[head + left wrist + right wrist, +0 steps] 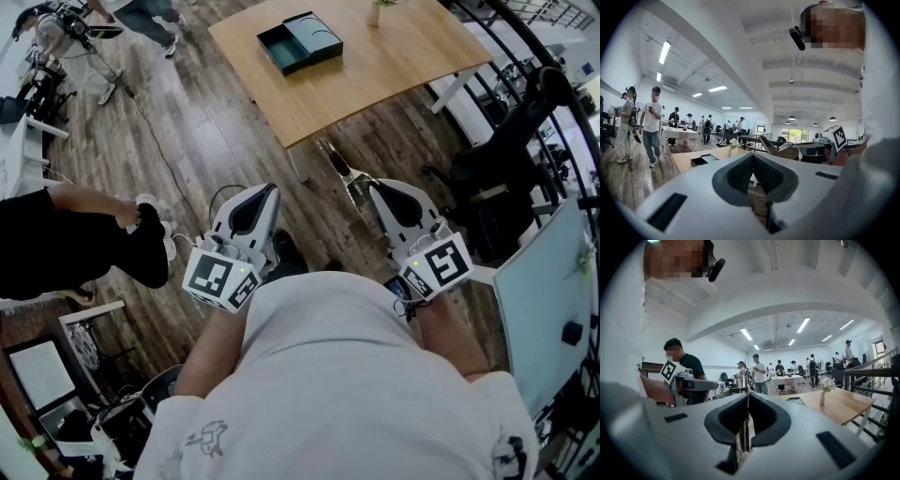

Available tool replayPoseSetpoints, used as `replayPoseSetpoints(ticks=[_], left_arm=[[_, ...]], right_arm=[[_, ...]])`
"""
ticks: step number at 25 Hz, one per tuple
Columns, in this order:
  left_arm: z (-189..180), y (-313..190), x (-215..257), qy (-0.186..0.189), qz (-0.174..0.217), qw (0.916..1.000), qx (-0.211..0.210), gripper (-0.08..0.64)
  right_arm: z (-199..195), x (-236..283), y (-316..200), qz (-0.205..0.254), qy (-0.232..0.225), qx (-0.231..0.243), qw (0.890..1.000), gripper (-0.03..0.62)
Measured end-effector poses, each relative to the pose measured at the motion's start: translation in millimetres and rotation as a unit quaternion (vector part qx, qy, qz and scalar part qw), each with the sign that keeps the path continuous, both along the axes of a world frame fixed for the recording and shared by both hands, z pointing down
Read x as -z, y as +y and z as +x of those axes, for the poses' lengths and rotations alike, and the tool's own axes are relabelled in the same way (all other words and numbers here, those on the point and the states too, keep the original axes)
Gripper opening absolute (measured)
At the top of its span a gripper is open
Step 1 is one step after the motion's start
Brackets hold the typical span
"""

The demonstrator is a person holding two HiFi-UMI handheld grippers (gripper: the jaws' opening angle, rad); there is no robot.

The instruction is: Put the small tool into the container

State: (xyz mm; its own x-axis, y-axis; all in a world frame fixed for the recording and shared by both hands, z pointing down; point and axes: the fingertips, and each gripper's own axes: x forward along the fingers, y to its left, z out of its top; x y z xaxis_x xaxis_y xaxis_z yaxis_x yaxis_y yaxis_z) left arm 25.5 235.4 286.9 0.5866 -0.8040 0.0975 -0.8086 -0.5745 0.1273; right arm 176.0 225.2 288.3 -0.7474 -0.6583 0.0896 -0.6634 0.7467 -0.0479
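I hold both grippers close to my chest, above the wooden floor and well short of the table. My right gripper [373,187] [746,397] is shut on the small tool [339,169], a slim metal piece that sticks out forward and to the left. In the right gripper view the tool shows as a thin strip [747,427] between the pads. My left gripper [270,187] [753,155] is shut with nothing in it. The container [300,42] [704,160] [796,401], a dark green open box with its lid beside it, lies on the wooden table [375,75].
A small white vase [374,11] [822,392] stands at the table's far edge. A person in black [56,239] sits at the left. A black office chair [506,150] and a white desk [539,300] are at the right. Several people stand further back.
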Motion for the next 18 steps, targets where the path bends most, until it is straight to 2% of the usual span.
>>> replayPoseSetpoints(ticks=[18], left_arm=[[-7,-16,-1,0.005,-0.001,0.9998,-0.021,0.006]], right_arm=[[-13,-4,-12,-0.015,-0.003,-0.013,1.0,0.014]])
